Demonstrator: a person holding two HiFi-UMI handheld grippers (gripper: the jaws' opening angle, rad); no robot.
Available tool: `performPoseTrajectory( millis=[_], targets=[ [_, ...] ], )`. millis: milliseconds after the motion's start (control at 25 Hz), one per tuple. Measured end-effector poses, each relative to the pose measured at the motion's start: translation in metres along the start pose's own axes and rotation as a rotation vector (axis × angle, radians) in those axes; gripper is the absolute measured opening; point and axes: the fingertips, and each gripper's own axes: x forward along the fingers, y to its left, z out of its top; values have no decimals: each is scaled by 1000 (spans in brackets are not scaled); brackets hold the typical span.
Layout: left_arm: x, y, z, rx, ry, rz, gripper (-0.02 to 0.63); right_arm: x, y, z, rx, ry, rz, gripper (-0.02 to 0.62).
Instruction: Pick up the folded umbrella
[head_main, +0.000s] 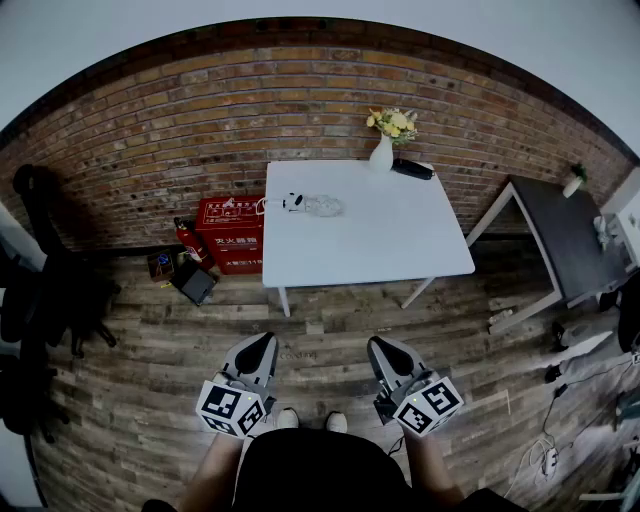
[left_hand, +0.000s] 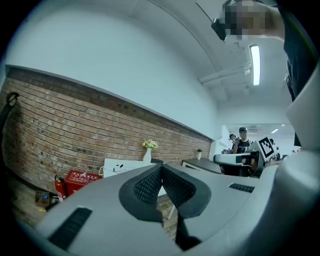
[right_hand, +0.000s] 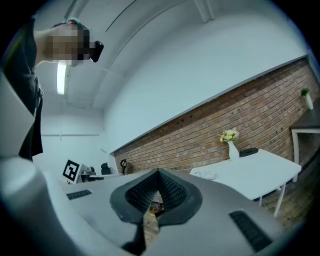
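Observation:
The folded umbrella (head_main: 412, 169) is a short black bundle lying at the far right corner of the white table (head_main: 400, 240), beside a white vase (head_main: 381, 154) of yellow flowers. The right gripper view shows the umbrella (right_hand: 248, 151) just right of the vase (right_hand: 233, 150). My left gripper (head_main: 262, 343) and right gripper (head_main: 383, 347) are held low in front of the person, well short of the table and pointing toward it. The left gripper (left_hand: 161, 167) is shut with nothing in it. The right gripper (right_hand: 158, 173) has its tips together and holds nothing.
A clear plastic item and a white cable (head_main: 310, 205) lie at the table's far left. A red box (head_main: 230, 232) and a fire extinguisher (head_main: 188, 240) stand on the floor at its left. A dark table (head_main: 560, 235) stands right, hanging black clothing (head_main: 40, 290) left. Wooden floor lies between me and the table.

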Motion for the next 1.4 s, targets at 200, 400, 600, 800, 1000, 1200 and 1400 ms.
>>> performPoseTrajectory(
  millis=[200, 400, 600, 800, 1000, 1200, 1400],
  targets=[
    [3, 6, 7, 10, -10, -33, 14, 2, 5, 1, -11, -18, -26, 21],
    [-6, 11, 3, 11, -11, -30, 14, 5, 11, -4, -11, -17, -29, 21],
    [-19, 22, 2, 10, -8, -17, 14, 14, 25, -8, 29, -7, 9, 21],
    [-26, 32, 0, -19, -16, -24, 14, 21, 33, -15, 31, 13, 8, 23],
    [-34, 45, -1, -20, -12, -27, 14, 29, 41, -24, 72, 29, 19, 23],
    [-40, 59, -4, -17, -7, -34, 14, 38, 49, -31, 53, 38, 12, 23],
    [-45, 74, -1, -29, -22, -58, 14, 52, 64, -38, 18, 53, 17, 21]
  ],
)
